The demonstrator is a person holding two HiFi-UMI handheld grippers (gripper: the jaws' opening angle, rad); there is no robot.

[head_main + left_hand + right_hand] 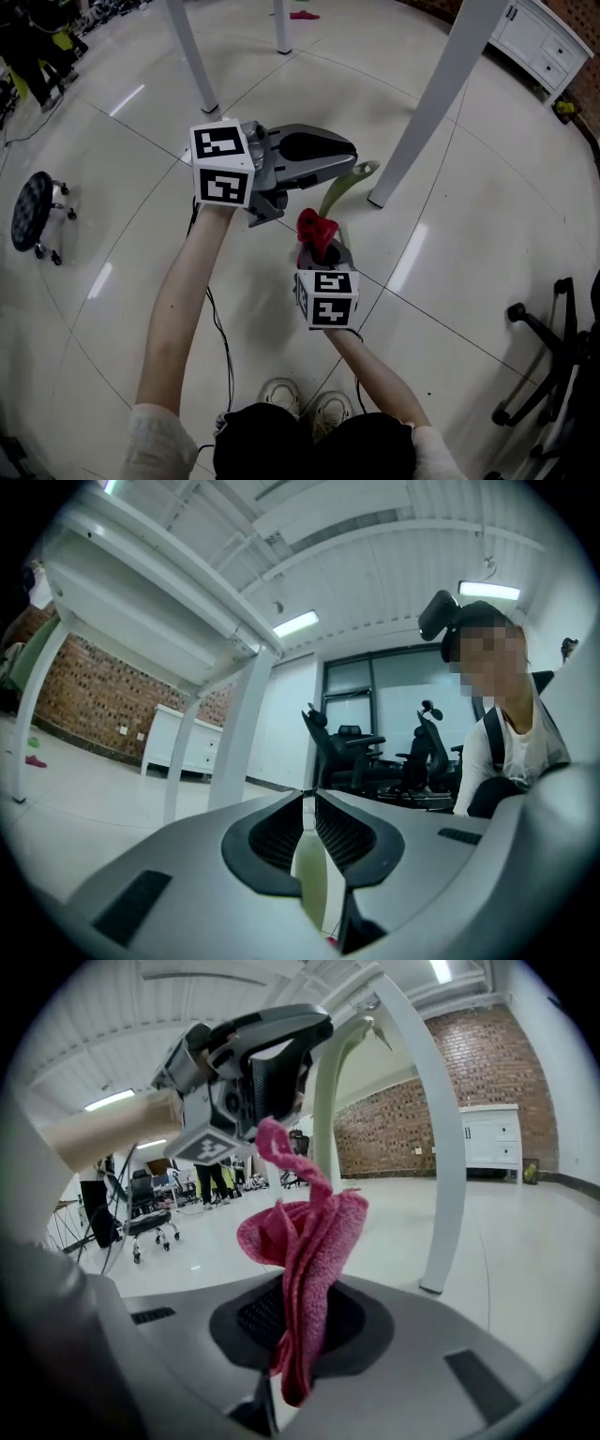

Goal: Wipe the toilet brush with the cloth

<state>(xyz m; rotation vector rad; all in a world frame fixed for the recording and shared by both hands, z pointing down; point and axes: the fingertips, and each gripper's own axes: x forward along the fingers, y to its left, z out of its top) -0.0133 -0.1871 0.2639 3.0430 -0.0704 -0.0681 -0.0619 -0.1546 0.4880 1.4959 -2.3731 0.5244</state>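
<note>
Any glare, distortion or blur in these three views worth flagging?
Head view: lamp glare streaks the glossy floor, whose tile lines curve. Left gripper view: dark round vignette; the toilet brush handle between the jaws is soft. Right gripper view: table leg bows, pink cloth sharp.
</note>
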